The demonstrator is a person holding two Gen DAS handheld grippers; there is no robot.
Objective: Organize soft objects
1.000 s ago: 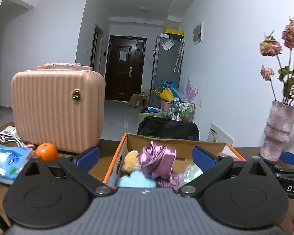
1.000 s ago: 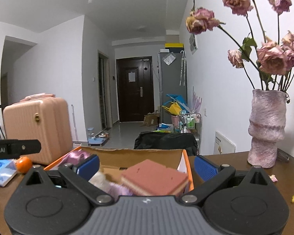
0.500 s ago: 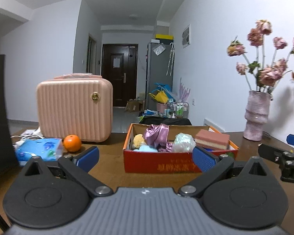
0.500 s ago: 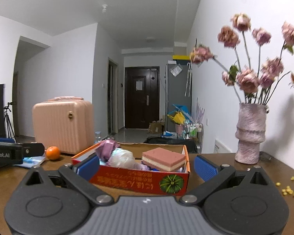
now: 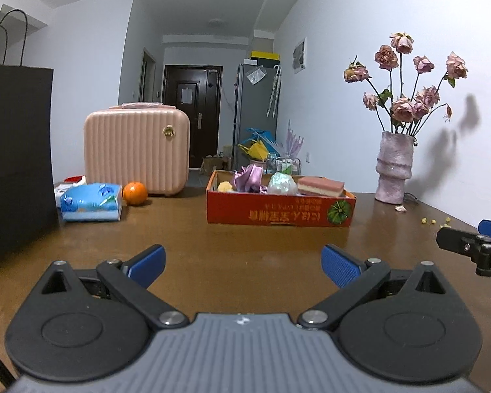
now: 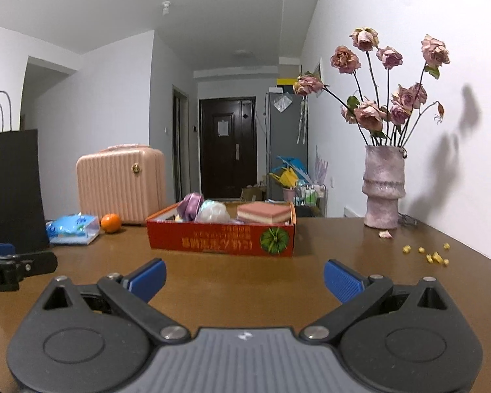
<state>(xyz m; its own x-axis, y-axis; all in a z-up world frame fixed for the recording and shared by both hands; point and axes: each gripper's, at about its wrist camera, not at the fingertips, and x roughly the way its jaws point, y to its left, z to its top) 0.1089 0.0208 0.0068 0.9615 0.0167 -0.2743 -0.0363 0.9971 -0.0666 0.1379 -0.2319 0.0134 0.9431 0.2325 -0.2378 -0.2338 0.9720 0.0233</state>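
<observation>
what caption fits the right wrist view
Open right gripper facing a red box of soft items on a brown table.

Only "ot.AI" reads clearly, on the left claw (image 6: 3, 276); the red box (image 6: 221, 240) print is upside-down, illegible.

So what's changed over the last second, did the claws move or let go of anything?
Both claws pulled back from the red box: a second ago they hung right over it, now the left claw and right claw sit well short of it above bare table. Both were open and empty throughout. The purple fabric, pale puff and pink sponge lie in the box as before.
</observation>
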